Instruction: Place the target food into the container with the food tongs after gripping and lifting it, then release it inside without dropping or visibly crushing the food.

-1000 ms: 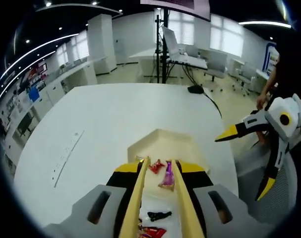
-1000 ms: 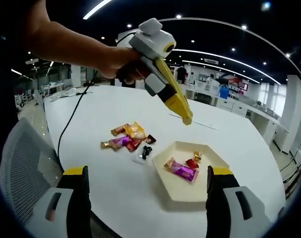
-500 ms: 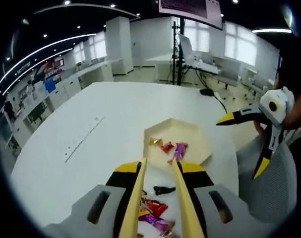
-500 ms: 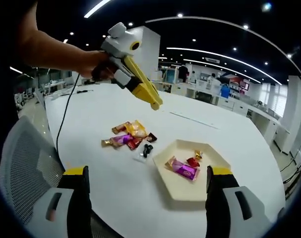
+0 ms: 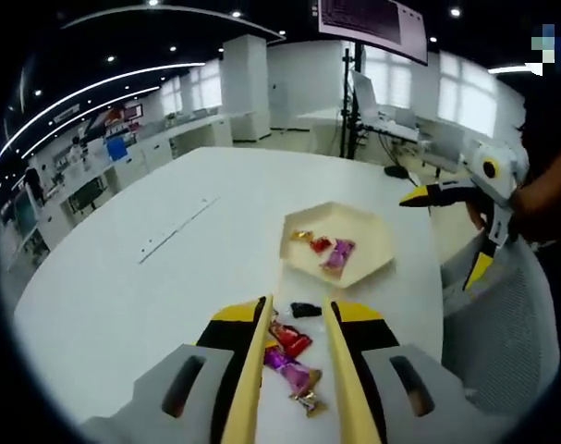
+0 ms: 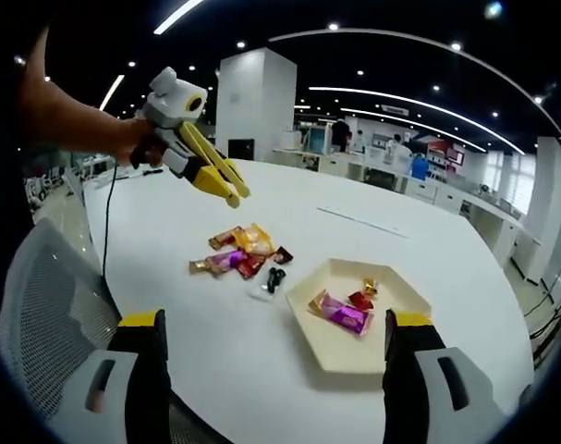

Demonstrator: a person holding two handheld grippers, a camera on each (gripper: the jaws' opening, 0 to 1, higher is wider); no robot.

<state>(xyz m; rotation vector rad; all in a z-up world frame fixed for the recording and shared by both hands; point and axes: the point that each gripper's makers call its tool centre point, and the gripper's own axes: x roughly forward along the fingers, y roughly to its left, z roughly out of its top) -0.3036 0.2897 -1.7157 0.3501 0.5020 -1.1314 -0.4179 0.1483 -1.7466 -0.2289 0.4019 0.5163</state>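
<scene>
The loose candies (image 5: 289,356) lie low in the left gripper view, between my left hand-held gripper (image 5: 294,370), jaws spread. I should descend squarely and close gently. The tray (image 5: 372,242) sits beyond; my right hand-held gripper (image 6: 275,347) idles wide open.
</scene>
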